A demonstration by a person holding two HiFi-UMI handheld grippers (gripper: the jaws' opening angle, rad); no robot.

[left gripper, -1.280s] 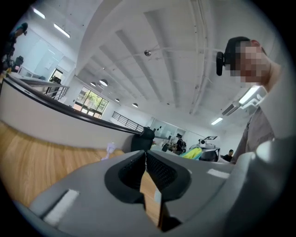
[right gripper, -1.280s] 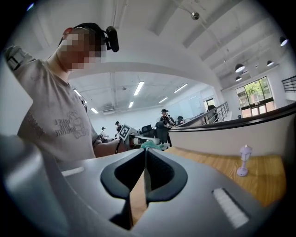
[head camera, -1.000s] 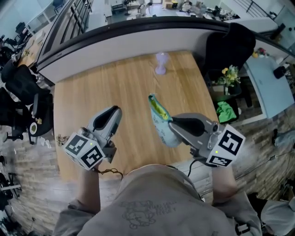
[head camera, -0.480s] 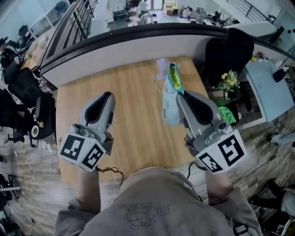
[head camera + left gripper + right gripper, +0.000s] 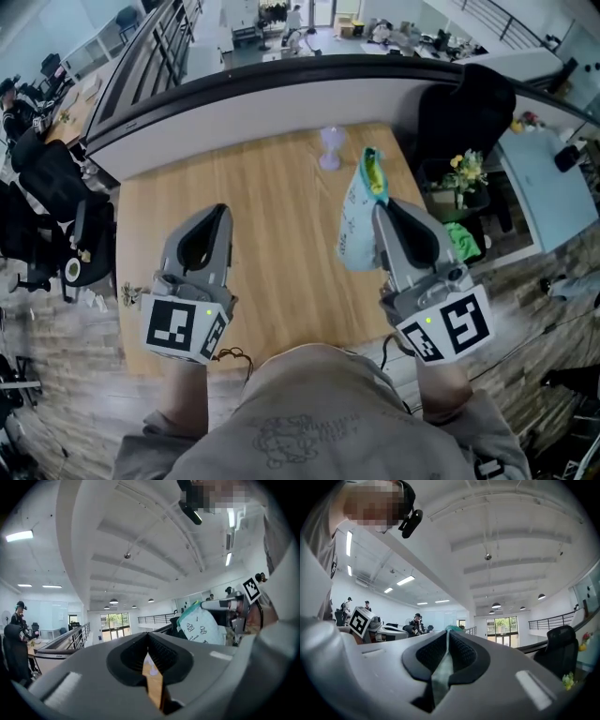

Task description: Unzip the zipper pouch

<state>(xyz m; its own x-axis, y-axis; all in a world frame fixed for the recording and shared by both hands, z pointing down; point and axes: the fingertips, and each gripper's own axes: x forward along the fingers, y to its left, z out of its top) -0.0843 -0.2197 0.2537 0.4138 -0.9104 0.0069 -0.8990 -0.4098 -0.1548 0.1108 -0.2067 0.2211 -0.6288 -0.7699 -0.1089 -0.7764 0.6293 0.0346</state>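
The zipper pouch [image 5: 356, 223] is pale blue with small prints and a green-yellow top edge. It hangs in the air above the right side of the wooden table [image 5: 262, 187]. My right gripper [image 5: 382, 204] is shut on its right edge, and the pale fabric [image 5: 442, 674] shows pinched between the jaws. My left gripper [image 5: 221, 210] stays well left of the pouch, shut with nothing in it. Only table wood shows through the slit of its jaws in the left gripper view. That view also has the pouch [image 5: 202, 625] off to the right.
A small translucent purple object [image 5: 330, 148] stands near the table's far edge. A black chair [image 5: 469, 94] and a stand with flowers [image 5: 466, 161] are beyond the right edge. A black office chair [image 5: 52, 187] is at the left. A curved railing wall [image 5: 281, 80] runs behind the table.
My right gripper has carried the pouch from low centre up and to the right, turning it from tilted to nearly upright. My left gripper shifted slightly and now points straight ahead.
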